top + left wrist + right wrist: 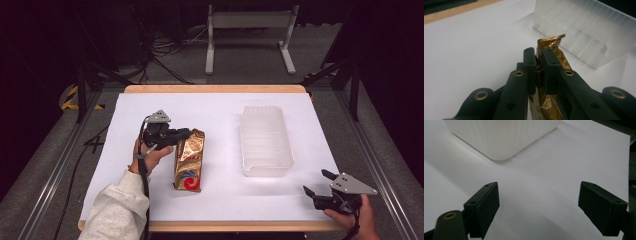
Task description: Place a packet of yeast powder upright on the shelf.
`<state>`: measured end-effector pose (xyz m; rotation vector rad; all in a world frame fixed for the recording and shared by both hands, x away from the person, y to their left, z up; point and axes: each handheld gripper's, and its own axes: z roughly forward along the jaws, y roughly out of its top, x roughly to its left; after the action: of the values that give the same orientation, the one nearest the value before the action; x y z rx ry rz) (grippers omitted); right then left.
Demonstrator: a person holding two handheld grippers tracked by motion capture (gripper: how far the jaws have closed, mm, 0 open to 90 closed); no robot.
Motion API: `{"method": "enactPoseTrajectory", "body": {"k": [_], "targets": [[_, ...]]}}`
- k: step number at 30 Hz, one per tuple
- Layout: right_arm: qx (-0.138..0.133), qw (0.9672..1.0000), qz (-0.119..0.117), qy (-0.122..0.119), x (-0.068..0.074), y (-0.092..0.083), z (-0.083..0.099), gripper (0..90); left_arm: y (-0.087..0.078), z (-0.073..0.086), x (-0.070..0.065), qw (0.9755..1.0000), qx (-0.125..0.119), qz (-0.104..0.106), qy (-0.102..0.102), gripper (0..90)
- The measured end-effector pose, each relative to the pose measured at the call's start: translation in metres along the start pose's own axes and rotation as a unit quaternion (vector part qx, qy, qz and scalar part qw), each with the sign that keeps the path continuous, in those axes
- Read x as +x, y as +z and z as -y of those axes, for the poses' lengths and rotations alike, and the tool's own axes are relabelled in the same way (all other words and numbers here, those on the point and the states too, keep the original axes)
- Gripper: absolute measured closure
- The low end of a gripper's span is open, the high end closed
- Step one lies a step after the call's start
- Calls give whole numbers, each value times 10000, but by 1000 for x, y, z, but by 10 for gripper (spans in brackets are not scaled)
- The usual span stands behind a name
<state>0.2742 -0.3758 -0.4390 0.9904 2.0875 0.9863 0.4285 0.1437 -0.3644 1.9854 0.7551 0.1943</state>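
A gold foil packet (189, 159) with a red and blue swirl lies on the white table cover (220, 112), left of centre. My left gripper (186, 133) is shut on the packet's far top edge; in the left gripper view the crinkled gold foil (550, 42) sticks out between the two pads (529, 60). A translucent plastic bin (265, 141) stands right of centre, empty as far as I can see. My right gripper (318, 182) rests at the front right corner, jaws wide open over bare cover (536, 195), with the bin's corner (501, 135) ahead of it.
The wooden table edge (215, 88) runs along the back. A white metal stand (250, 35) and cables sit on the floor beyond it. Bare cover lies between the packet and the bin, and in front of the bin.
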Motion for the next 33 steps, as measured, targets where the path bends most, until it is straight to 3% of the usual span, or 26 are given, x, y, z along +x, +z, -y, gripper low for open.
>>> {"method": "enactPoseTrajectory", "body": {"k": [4, 12, 25, 33], "targets": [[-23, 10000, -4, -13, 0, -1, 0, 176, -8, -5, -13, 9997, -44, 67, 227, 841], [-50, 10000, -20, 6, 0, -1, 0, 176, -15, -11, -33, 9987, -181, 119, 459, 852], [-91, 10000, -12, 3, 0, -3, -1, 175, -23, -19, -52, 9959, -636, 234, 601, 856], [-116, 9999, 1, -14, 0, -3, -1, 173, -18, -23, -56, 9946, -741, 325, 652, 859]]}}
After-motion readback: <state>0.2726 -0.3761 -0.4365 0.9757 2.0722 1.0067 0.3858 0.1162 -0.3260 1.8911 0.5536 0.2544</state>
